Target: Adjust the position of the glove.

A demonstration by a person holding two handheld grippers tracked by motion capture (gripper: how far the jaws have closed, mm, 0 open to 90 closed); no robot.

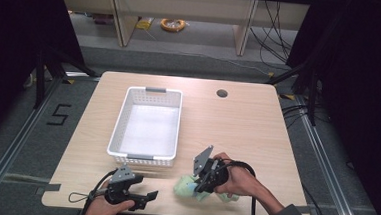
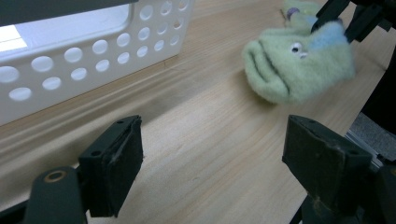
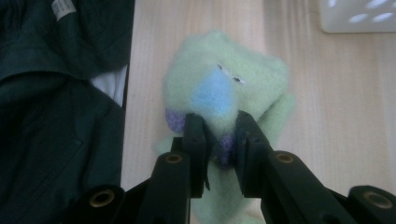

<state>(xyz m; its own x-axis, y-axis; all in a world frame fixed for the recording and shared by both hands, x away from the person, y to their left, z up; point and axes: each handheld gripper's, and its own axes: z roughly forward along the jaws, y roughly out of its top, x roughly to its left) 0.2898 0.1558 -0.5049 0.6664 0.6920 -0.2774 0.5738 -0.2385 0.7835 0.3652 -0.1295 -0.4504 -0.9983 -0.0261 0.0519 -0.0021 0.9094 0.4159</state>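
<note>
While pinched by right hand-held gripper [image 3: 218, 135] | plush toy [image 3: 224, 88] on table | left hand-held gripper [image 2: 210, 163] spread

fuzzy fleece toy [image 3: 224, 79], matt wood table [image 1: 242, 125]

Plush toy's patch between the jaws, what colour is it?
Light blue, on the plush toy, clearest in the right gripper view.

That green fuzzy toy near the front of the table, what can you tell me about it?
The green plush toy looks like a soft fleece animal: pale green, with a wide stitched mouth, small bead eyes, a light blue patch on top and purple bits beside it. It lies on the wooden table near its front edge, right of the white basket and apart from it. The right gripper has its jaws pinched on the fabric by the blue patch.
</note>
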